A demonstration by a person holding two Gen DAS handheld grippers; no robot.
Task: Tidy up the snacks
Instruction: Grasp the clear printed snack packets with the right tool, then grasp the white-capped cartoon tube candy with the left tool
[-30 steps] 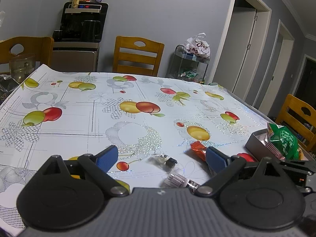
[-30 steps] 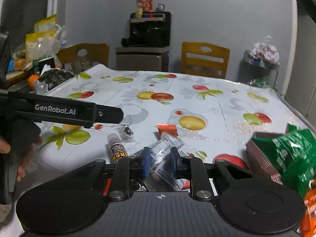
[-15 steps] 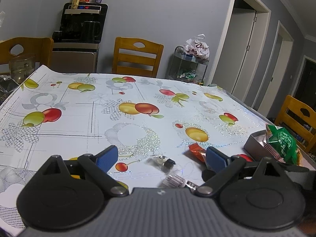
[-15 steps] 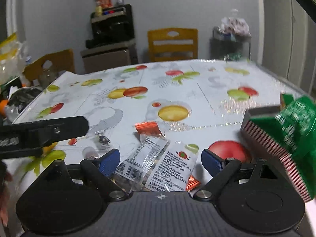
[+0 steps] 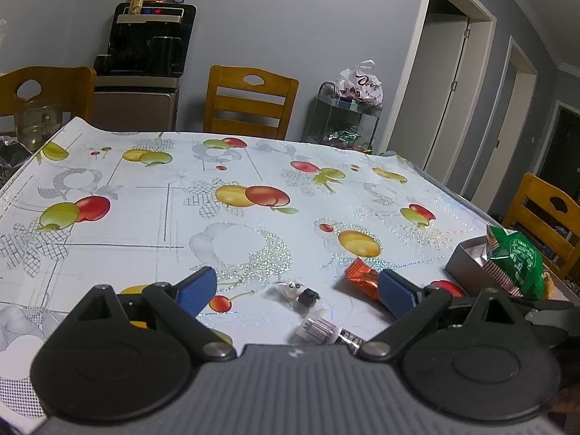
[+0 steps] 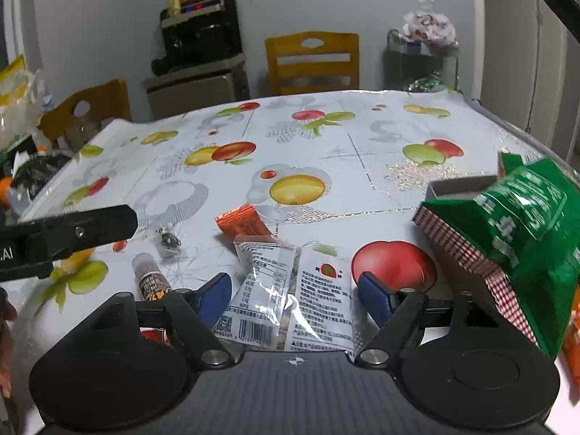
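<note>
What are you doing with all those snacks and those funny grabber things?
A person is tidying snacks on a table with a grabber in each hand. The right tool is open, with two clear snack packets lying on the table between its fingers, not gripped. An orange packet and a small tube lie nearby. A box on the right already holds a green bag. The left tool is open too, holding nothing, above a small wrapped candy.
</note>
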